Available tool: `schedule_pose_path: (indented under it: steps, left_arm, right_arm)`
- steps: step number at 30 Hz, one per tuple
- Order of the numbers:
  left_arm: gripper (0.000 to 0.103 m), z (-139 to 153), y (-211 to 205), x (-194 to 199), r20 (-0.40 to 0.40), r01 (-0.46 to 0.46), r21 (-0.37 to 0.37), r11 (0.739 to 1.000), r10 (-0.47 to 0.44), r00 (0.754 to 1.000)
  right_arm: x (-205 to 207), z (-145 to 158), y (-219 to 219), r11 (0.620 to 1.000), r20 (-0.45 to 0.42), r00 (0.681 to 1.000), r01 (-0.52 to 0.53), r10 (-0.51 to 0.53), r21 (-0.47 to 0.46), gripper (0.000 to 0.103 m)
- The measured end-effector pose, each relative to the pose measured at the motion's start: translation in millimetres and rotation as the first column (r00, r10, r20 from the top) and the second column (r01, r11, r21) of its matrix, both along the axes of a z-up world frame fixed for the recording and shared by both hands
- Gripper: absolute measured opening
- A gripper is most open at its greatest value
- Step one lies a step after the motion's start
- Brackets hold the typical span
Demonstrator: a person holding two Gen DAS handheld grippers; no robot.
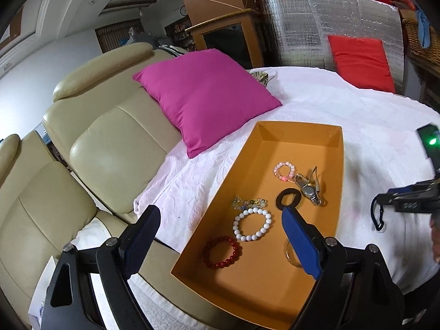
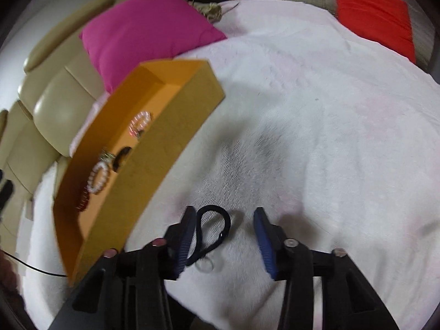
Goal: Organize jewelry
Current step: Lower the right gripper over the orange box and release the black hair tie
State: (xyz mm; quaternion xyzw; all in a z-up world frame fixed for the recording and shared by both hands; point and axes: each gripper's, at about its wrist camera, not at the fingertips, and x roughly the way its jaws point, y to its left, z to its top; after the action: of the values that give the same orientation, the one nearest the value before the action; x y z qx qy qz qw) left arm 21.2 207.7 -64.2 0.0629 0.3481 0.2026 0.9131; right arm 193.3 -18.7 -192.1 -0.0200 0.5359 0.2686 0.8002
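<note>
An orange box (image 1: 337, 176) (image 2: 167, 126) lies on the white cloth. It holds a red bead bracelet (image 1: 222, 252), a white bead bracelet (image 1: 251, 224) (image 2: 98, 176), a pink bead bracelet (image 1: 284, 171) (image 2: 140, 122), a black ring (image 1: 288, 198), a metal watch (image 1: 308, 189), a clear bead piece (image 1: 249, 203) and a thin gold bangle (image 1: 292, 257). My left gripper (image 1: 220, 214) is open above the box's near end. My right gripper (image 2: 224, 221) is open over a black cord loop with a clear pendant (image 2: 211, 228) (image 1: 377, 216) on the cloth; the cord lies by its left finger.
A magenta cushion (image 1: 206, 96) (image 2: 145, 33) leans beyond the box against a beige leather sofa (image 1: 96, 148). A red cushion (image 1: 361, 63) (image 2: 376, 13) stands at the back right. The white cloth (image 2: 316, 123) spreads to the right of the box.
</note>
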Motion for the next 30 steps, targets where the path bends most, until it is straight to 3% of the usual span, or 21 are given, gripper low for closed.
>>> schedule_pose_path:
  steps: [4, 5, 10, 15, 21, 30]
  left_arm:
    - [0.09, -2, 11, 1, 0.007, -0.009, -0.021, 1.0, 0.009, 1.0]
    - [0.09, -2, 14, 0, 0.01, -0.012, -0.032, 0.999, 0.012, 1.0]
    - [0.09, -6, 24, 0, 0.019, -0.018, -0.061, 0.998, 0.02, 1.0]
    - [0.09, -11, 33, 1, 0.015, -0.032, -0.086, 0.996, 0.034, 0.999]
    - [0.09, -16, 49, 6, 0.006, -0.061, -0.139, 0.988, 0.062, 0.998]
    - [0.09, -18, 62, 10, -0.002, -0.075, -0.191, 0.979, 0.076, 0.997]
  right_arm:
    - [-6, -10, 14, 0.996, 0.044, 0.998, -0.039, 0.043, -0.08, 0.018]
    - [-9, -9, 15, 0.995, 0.058, 0.997, -0.05, 0.055, -0.091, 0.007]
    - [-21, 13, 15, 0.993, 0.109, 0.991, -0.073, 0.083, -0.092, 0.006]
    - [-19, 63, 16, 0.998, 0.185, 0.981, -0.06, 0.063, -0.022, 0.006]
    - [12, 112, 60, 0.997, 0.249, 0.967, -0.066, 0.057, 0.027, 0.006]
    - [78, 77, 132, 0.996, 0.235, 0.971, -0.021, 0.042, -0.089, 0.007]
